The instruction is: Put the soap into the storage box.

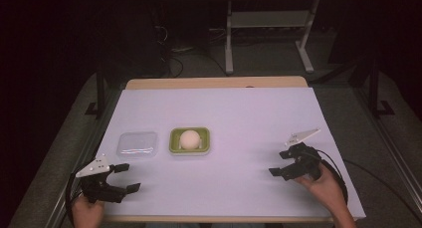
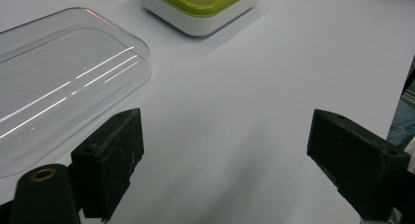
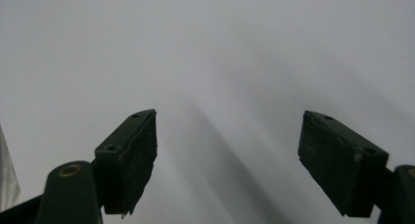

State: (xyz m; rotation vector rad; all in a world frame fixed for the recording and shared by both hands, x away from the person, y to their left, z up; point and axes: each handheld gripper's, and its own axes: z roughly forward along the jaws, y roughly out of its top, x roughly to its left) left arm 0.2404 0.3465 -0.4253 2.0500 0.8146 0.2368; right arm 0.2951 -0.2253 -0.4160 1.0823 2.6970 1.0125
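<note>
High view: white table sheet (image 1: pixel 239 118) across the whole top, with clear plastic lid (image 1: pixel 137 144) lying flat left of centre and, just beside it on the right, green-rimmed container (image 1: pixel 189 141) holding pale round egg (image 1: pixel 189 139). Left gripper (image 1: pixel 129 177) near the front left edge, jaws wide apart and holding nothing, close to the lid but not touching. Right gripper (image 1: pixel 278 164) at the front right, well apart from the container, jaws also wide open and empty.

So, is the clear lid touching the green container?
Apart. The high view shows a strip of white table between the clear lid and the green container; the left gripper view shows it too.
</note>
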